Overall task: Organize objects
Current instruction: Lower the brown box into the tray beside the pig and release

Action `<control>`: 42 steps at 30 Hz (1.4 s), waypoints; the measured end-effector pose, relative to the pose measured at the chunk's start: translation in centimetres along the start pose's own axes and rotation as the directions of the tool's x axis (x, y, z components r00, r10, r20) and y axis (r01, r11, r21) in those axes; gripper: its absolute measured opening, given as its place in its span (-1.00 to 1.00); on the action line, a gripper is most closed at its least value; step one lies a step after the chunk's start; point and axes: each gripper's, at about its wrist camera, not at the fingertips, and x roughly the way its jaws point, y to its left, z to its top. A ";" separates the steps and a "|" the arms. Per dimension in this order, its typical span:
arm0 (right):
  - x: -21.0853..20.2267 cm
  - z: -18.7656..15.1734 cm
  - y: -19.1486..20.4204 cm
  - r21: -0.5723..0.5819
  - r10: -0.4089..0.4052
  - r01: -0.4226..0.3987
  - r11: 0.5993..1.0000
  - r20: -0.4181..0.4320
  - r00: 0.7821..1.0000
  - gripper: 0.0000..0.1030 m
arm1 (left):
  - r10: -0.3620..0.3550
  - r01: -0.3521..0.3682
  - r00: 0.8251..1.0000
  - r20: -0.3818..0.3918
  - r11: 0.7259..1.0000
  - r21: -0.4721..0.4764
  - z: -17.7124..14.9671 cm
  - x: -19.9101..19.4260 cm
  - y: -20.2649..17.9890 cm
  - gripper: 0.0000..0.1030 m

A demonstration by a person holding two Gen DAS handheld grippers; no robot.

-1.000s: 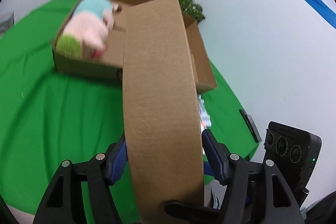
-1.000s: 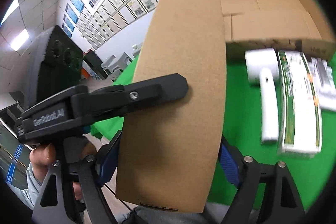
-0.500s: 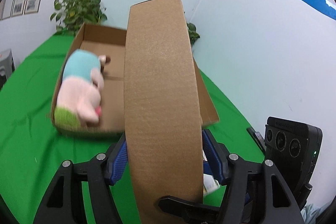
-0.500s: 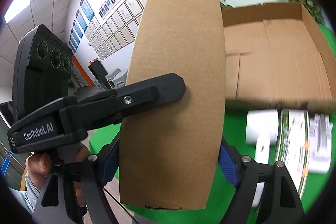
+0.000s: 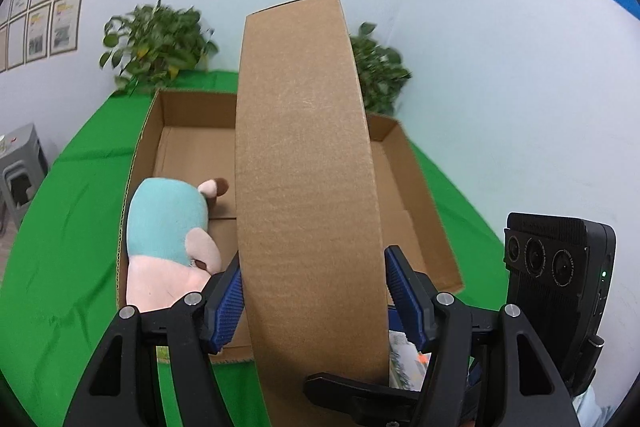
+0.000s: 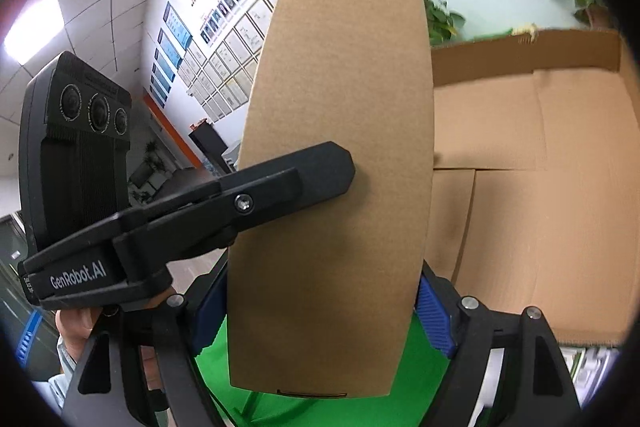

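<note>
I had lifted the flat brown cardboard box (image 5: 304, 187), both claws (image 5: 314, 301) (image 6: 320, 311) pinching it, above the open cardboard tray (image 5: 416, 195); placing seemed next.

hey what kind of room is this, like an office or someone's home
Most likely an office or lab: rows of framed certificates and staff photos line the wall, potted plants stand behind a green-covered table.

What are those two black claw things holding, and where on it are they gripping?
Both hold one closed brown cardboard box. The left gripper clamps its sides near one end; the right gripper clamps its sides near the other.
</note>
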 end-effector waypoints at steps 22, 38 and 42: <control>9.7 0.4 -8.4 0.093 0.131 -0.112 0.989 -0.235 0.963 0.63 | 0.228 -0.229 0.941 -0.249 0.973 0.023 0.3 17.6 4.8 0.19; 8.6 -0.5 -8.2 0.097 0.173 -0.152 0.984 -0.259 0.950 -0.06 | 0.264 -0.275 0.918 -0.295 0.961 0.004 0.0 19.2 3.9 0.14; 8.1 -0.7 -8.0 0.088 0.164 -0.145 0.985 -0.262 0.951 -0.07 | 0.204 -0.220 0.934 -0.293 0.975 -0.024 -0.1 17.7 4.7 0.14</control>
